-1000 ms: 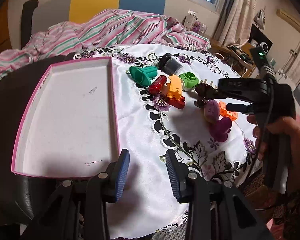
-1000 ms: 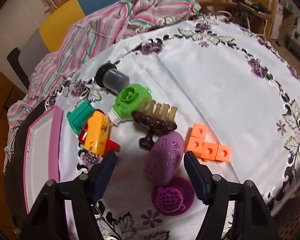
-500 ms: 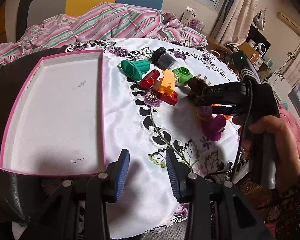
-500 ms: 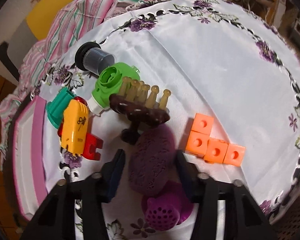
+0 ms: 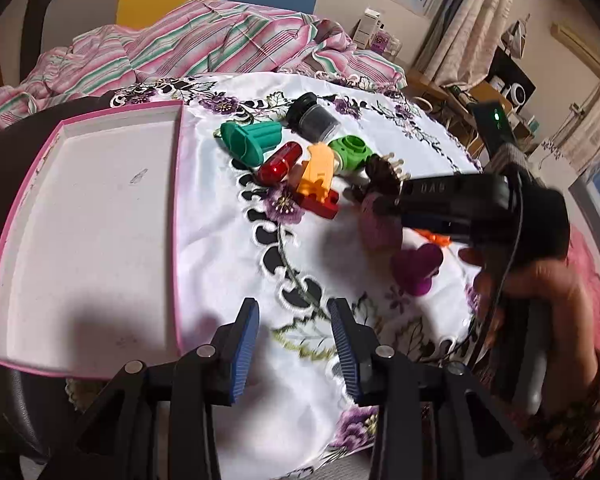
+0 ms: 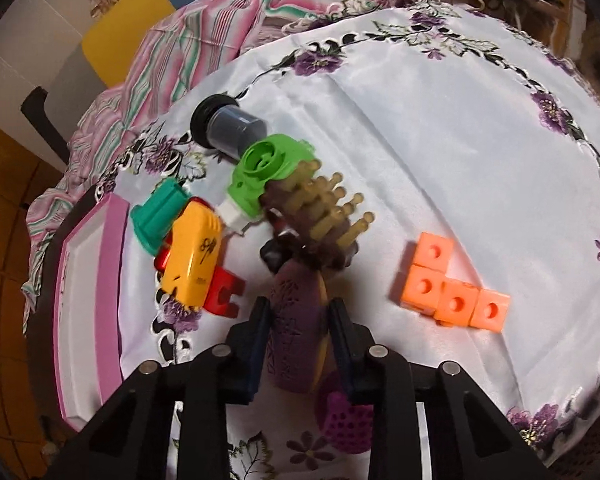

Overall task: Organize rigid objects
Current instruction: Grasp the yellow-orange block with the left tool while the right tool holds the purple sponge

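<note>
Purple and textured, an oval brush body [image 6: 294, 332] is clamped between the two fingers of the right gripper [image 6: 296, 334], its far end touching a dark brown comb with tan pegs [image 6: 324, 216]. Whether the purple piece is lifted clear of the white embroidered tablecloth [image 6: 440, 128] cannot be told, since that part of the view is blurred. Just below the right gripper a magenta perforated cup [image 6: 346, 424] is seen lying on the cloth. An L of orange linking cubes [image 6: 452, 286] lies to the right, apart from the rest. To the left a cluster is formed by a yellow toy block [image 6: 192, 256], a red clip-shaped piece [image 6: 224, 292], a teal ribbed cap [image 6: 156, 216], a green round fitting [image 6: 266, 174] and a dark grey jar with a black lid [image 6: 228, 126]. In the left wrist view a red capsule-shaped piece [image 5: 280, 162] is seen between the teal cap and the yellow block. The left gripper [image 5: 294, 346] is held low over the near edge of the cloth with its jaws apart and nothing between them. A pink-rimmed white tray [image 5: 176, 216] is set at the left side.
</note>
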